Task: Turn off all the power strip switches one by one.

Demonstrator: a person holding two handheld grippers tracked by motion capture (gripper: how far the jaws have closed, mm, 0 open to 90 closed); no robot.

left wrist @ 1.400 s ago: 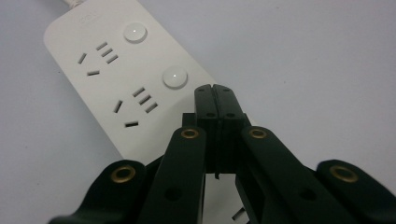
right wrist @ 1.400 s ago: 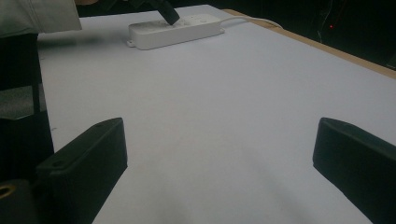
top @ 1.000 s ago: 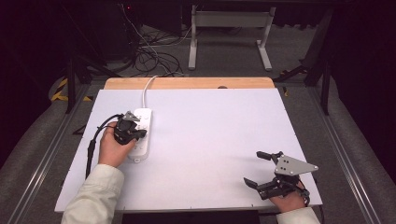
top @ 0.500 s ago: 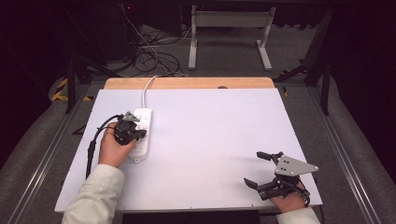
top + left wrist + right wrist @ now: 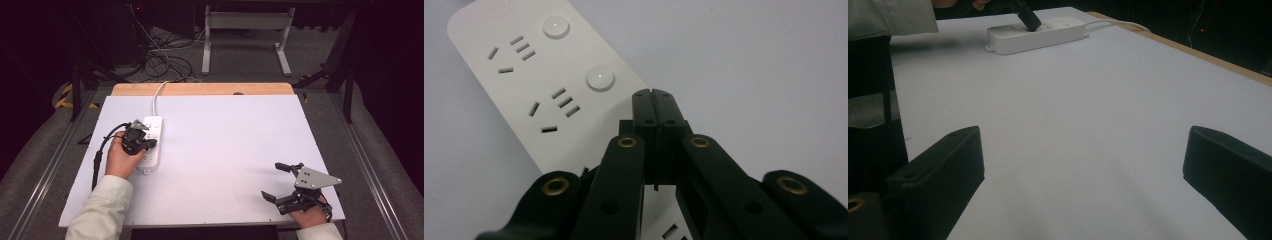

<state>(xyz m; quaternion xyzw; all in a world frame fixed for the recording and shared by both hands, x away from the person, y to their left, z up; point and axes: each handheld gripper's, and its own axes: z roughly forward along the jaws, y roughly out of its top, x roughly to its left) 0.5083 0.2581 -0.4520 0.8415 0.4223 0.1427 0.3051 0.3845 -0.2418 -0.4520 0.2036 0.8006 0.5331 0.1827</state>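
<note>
High view: my left gripper (image 5: 145, 143), jaws clenched, sits over the power strip (image 5: 152, 141) near the table's (image 5: 225, 150) left edge; my right gripper (image 5: 278, 181), released, rests at its near right corner.

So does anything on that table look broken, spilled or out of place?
Nothing stands out. The white power strip lies flat and intact near the table's left side, its cord running off the far edge. No spills or damage.

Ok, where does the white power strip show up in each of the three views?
High view: power strip left of centre, under the left gripper.
Left gripper view: upper left, running beneath the shut jaws.
Right gripper view: top, left of centre.
Shared landmark: its white cord leading off the table's far edge.
</note>
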